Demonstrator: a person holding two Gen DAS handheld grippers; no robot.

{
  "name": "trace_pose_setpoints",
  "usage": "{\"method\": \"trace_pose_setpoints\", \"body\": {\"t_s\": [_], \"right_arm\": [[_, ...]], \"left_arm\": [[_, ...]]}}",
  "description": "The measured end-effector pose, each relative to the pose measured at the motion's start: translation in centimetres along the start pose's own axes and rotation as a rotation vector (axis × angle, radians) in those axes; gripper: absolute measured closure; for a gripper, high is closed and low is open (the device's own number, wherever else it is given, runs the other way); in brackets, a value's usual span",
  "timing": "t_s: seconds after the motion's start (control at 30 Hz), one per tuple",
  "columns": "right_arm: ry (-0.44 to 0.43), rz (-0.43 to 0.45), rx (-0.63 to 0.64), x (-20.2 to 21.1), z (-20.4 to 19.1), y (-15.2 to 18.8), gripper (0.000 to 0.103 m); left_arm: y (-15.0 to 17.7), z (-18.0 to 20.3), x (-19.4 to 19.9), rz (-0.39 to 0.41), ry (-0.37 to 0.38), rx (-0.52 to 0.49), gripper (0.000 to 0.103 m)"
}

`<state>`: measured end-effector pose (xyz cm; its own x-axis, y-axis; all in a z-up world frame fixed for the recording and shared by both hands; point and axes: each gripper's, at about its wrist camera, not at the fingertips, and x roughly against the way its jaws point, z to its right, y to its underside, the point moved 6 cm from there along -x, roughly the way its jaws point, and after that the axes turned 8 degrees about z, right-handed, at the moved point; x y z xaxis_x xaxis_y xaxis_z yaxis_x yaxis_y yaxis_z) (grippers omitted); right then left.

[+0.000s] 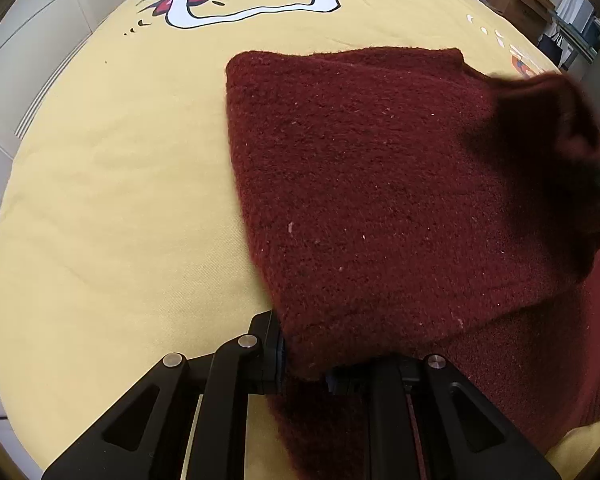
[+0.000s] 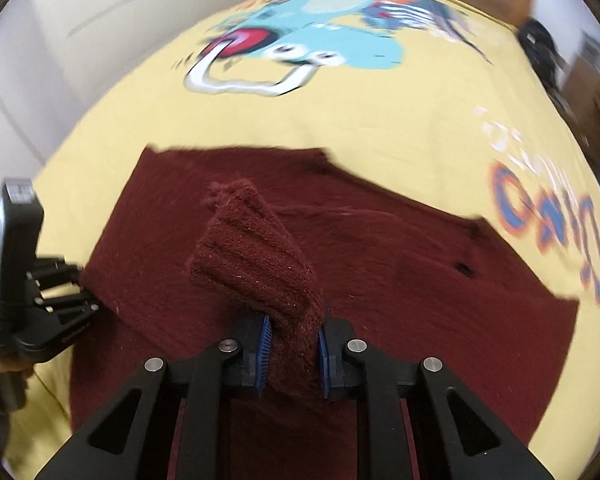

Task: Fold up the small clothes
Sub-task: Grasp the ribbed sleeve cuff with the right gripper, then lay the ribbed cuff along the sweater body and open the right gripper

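The left gripper (image 1: 306, 364) is a matte black plastic frame whose two angular arms carry triangular cut-outs behind the fingers (image 1: 266, 350). Round silver pivot pins sit on the linkage just behind each finger, two on one side. A thin blue pad edges each finger's inner face.

The right gripper (image 2: 292, 356) has the same black frame, with four silver pins in a row behind its fingers (image 2: 250, 346) and ribbed blue pads inside them. From the right wrist view, the left gripper's body shows a tall black block bearing a small printed label.

left gripper (image 1: 306, 364) clamped, right gripper (image 2: 292, 354) clamped
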<state>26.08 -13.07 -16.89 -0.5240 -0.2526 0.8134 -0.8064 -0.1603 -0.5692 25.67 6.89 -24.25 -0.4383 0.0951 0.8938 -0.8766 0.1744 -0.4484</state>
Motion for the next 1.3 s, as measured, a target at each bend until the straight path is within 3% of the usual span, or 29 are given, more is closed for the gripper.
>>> {"method": "trace_pose_setpoints", "body": {"t_s": [0.3,0.47,0.67,0.8,1.0,1.07,1.13,1.2,1.27,1.3], "right_arm": [[0.049,0.031,-0.198,4.5,8.4,3.2,0.085],[0.059,0.0,-0.271,3.3,10.9,5.8,0.085],[0.141,-0.063,-0.271,1.1,13.8,8.9,0.087],[0.124,-0.06,-0.325,1.4,15.0,10.2,0.087],[0.197,-0.073,-0.296,2.9,16.1,11.5,0.062],[0.234,-0.084,-0.288,3.5,16.7,11.8,0.058],[0.252,-0.081,-0.289,4.4,17.2,11.8,0.056],[0.251,-0.067,-0.294,5.3,17.4,11.6,0.045],[0.245,-0.039,-0.288,6.5,17.2,10.9,0.029],[0.241,-0.028,-0.282,7.0,17.0,10.5,0.027]], "left_arm": [[-0.4,0.0,0.5,-0.003,-0.033,-0.009,0.09],[-0.3,1.7,0.7,-0.005,-0.05,-0.021,0.09],[-0.6,3.0,0.7,-0.013,-0.089,-0.065,0.09],[-0.5,3.2,0.2,-0.02,-0.087,-0.045,0.09],[-0.7,3.3,0.4,-0.005,-0.095,-0.031,0.086],[-0.6,3.2,0.6,-0.013,-0.109,-0.021,0.079],[-0.5,2.6,0.9,-0.019,-0.134,-0.002,0.06],[-0.3,2.2,1.6,-0.015,-0.132,0.024,0.045],[-0.2,1.8,2.6,-0.01,-0.116,0.049,0.032],[-0.2,1.6,3.2,-0.005,-0.113,0.061,0.024]]}}
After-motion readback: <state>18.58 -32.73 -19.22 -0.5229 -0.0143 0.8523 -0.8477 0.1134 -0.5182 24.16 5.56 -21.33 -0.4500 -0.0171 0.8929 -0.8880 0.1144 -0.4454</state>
